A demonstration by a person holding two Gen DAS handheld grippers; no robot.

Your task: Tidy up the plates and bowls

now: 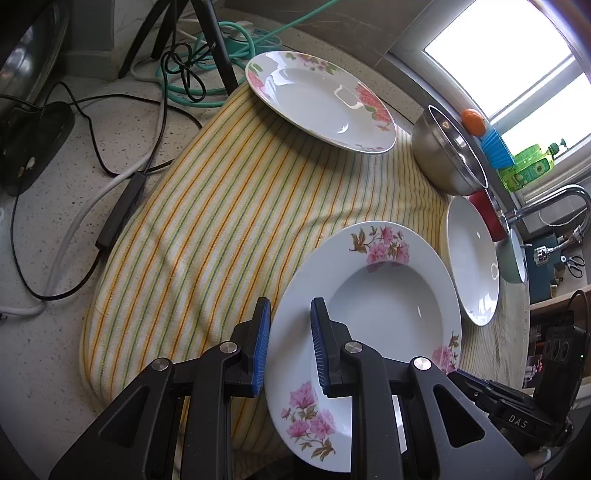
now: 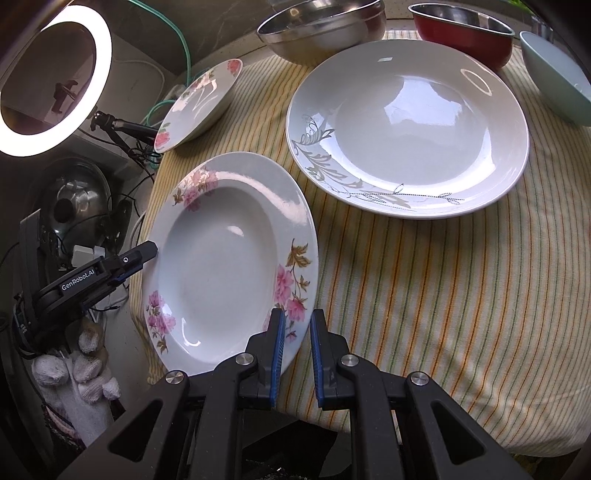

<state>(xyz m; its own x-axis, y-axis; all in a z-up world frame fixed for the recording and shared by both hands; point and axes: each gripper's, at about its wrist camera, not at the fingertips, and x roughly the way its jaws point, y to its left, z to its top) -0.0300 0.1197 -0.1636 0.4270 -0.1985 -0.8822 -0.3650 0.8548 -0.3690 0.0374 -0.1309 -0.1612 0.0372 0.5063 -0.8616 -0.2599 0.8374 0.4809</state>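
Presently both grippers pinch the same deep floral plate (image 1: 369,306), which sits tilted above the near part of the striped cloth (image 1: 207,206). The left gripper (image 1: 290,343) has its blue pads on either face of the plate's left rim; the right gripper (image 2: 297,347) clamps the rim on the opposite side, its jaws nearly together. A gloved hand (image 2: 85,354) holds the left tool. Farther off lie a second floral plate (image 1: 317,99) at the far left, a plate with a silver leaf pattern (image 2: 406,129) to the right, and beyond it a steel bowl (image 2: 321,29), a red bowl (image 2: 465,33) and a pale green bowl (image 2: 554,81).
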